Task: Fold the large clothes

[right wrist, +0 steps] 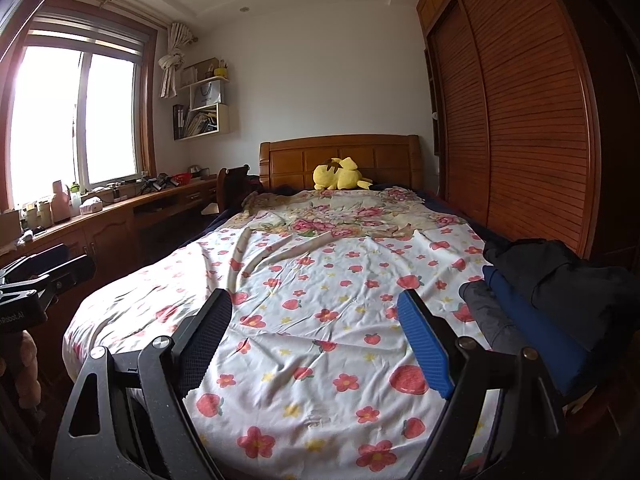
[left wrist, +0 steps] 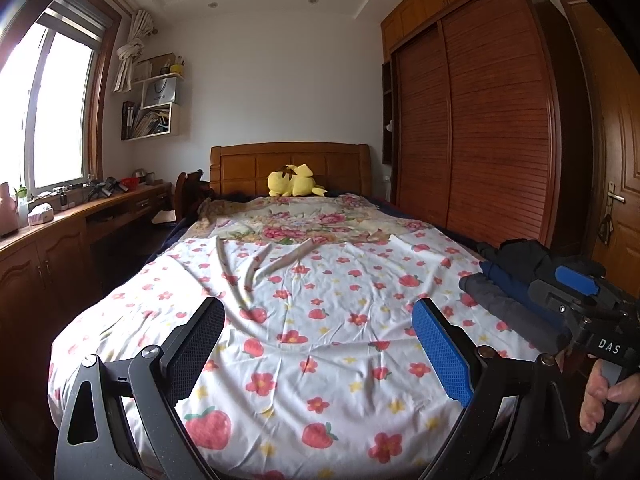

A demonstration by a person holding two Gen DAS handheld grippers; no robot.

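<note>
Both grippers hang above the foot of a bed (left wrist: 120, 320), each with its two fingers spread wide and nothing between them. The left gripper (left wrist: 318, 316) shows one black finger and one blue finger framing a stretch of white sheet (left wrist: 320, 320) printed with red strawberries and flowers. The right gripper (right wrist: 314, 308) stands open the same way over the same sheet, and it also appears at the right edge of the left wrist view, where the person's right hand (left wrist: 604, 396) wraps its handle. The left gripper's body shows at the left edge of the right wrist view. The clothes to be folded lie in a pile (right wrist: 540, 300) on the right side of the bed, just beside the right gripper's blue finger: a black garment on top toward the wardrobe, a dark blue one under it, and a grey one nearest the middle of the bed. Neither gripper touches the pile. Farther up the bed lies a flowered blanket (left wrist: 304, 220), and a yellow plush toy (left wrist: 294, 186) rests against the wooden headboard (left wrist: 248, 164). A wooden wardrobe (right wrist: 520, 120) with sliding slatted doors runs along the right wall. A long wooden desk (right wrist: 120, 216) crowded with small items sits under the window (right wrist: 76, 116) on the left.
</note>
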